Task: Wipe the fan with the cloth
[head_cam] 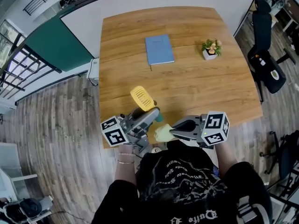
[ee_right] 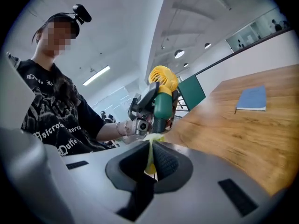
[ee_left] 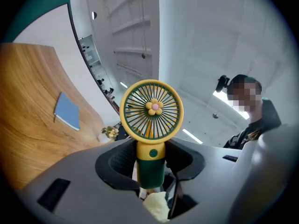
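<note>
Between left gripper jaws, fan handle, right gripper pinching cloth below

the fan looks like smooth, slightly glossy plastic; the cloth is soft and matt; the bench is grained wood, the floor wood planks.

T-shirt, black with pale gothic print, up and left of the right gripper in its own view. One line starts "Astro", the rest lost in folds. The line below starts "Qu", remainder unsure. Head view: same print just behind the two cubes, upside down, unreadable. Left cube and right cube: black-and-white square code patterns, no letters or digits. Blue book, well beyond the cubes: cover print too small to read.
</note>
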Demonstrator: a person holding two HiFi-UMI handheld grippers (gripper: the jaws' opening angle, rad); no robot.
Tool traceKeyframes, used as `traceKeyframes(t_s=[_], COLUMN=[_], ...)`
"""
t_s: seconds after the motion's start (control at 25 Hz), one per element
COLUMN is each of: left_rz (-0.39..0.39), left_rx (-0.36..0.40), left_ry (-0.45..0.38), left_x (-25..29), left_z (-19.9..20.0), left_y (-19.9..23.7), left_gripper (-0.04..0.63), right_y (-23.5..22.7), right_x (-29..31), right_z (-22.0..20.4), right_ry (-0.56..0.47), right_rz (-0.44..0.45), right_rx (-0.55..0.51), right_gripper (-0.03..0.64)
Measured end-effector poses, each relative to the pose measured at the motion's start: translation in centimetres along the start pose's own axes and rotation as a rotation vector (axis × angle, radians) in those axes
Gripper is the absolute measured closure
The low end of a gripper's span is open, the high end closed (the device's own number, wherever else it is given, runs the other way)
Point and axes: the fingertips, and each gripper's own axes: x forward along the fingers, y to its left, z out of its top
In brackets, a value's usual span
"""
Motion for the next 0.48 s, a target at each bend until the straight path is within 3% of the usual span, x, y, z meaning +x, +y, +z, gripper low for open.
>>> traceKeyframes(t_s=[0.12,0.32,0.48], left_rz=[0.202,0.605,0.788], left_rx=[0.060,0.217,0.347], left_ry=[0.090,0.327,0.489], left_x=[-0.7,-3.3,-4.9], left_z=[-1.2,-4.1,-5.5], left_y=[3.5,10.6,13.7], left_gripper=[0.397,0.397,0.397], right_y=[-0.1,-0.5,-0.8], right_x=[-0.8,-2.5,-3.9], right_z=[-1.1,-2.7,-3.4], right_ry=[-0.022,-0.071,-0.104], right_rz=[-0.058,-0.144,-0.215], right_rx=[0.031,0.090,0.113], right_gripper=[0.592,0.592,0.592])
